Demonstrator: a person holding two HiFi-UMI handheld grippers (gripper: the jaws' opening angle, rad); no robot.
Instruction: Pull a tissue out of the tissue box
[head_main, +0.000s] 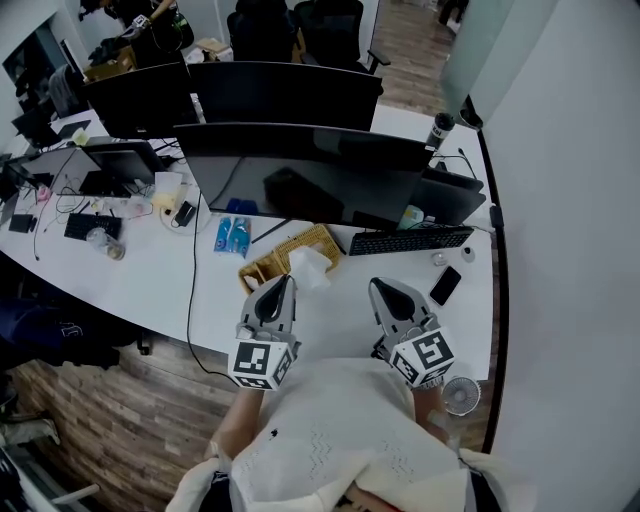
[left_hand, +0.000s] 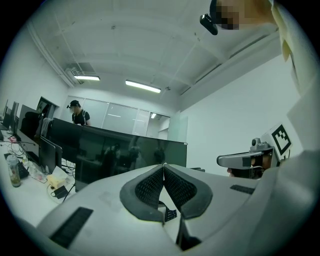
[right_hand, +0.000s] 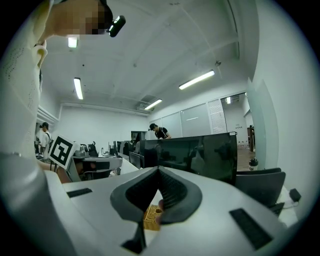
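Note:
A woven yellow tissue box (head_main: 272, 262) stands on the white desk (head_main: 150, 285) in front of the monitor, with a white tissue (head_main: 309, 264) sticking up from its top. My left gripper (head_main: 288, 279) hovers just short of the box, level, its jaws shut with nothing in them (left_hand: 163, 164). To its right my right gripper (head_main: 378, 285) is beside the box, tips together and holding nothing (right_hand: 159, 168). In the right gripper view a corner of the woven box (right_hand: 151, 216) shows below the jaws. Neither gripper touches the tissue.
A wide dark monitor (head_main: 300, 175) stands right behind the box. A keyboard (head_main: 408, 240), a phone (head_main: 445, 285) and a small fan (head_main: 461, 396) lie to the right. A blue packet (head_main: 232, 236) and cables (head_main: 192, 290) are at the left.

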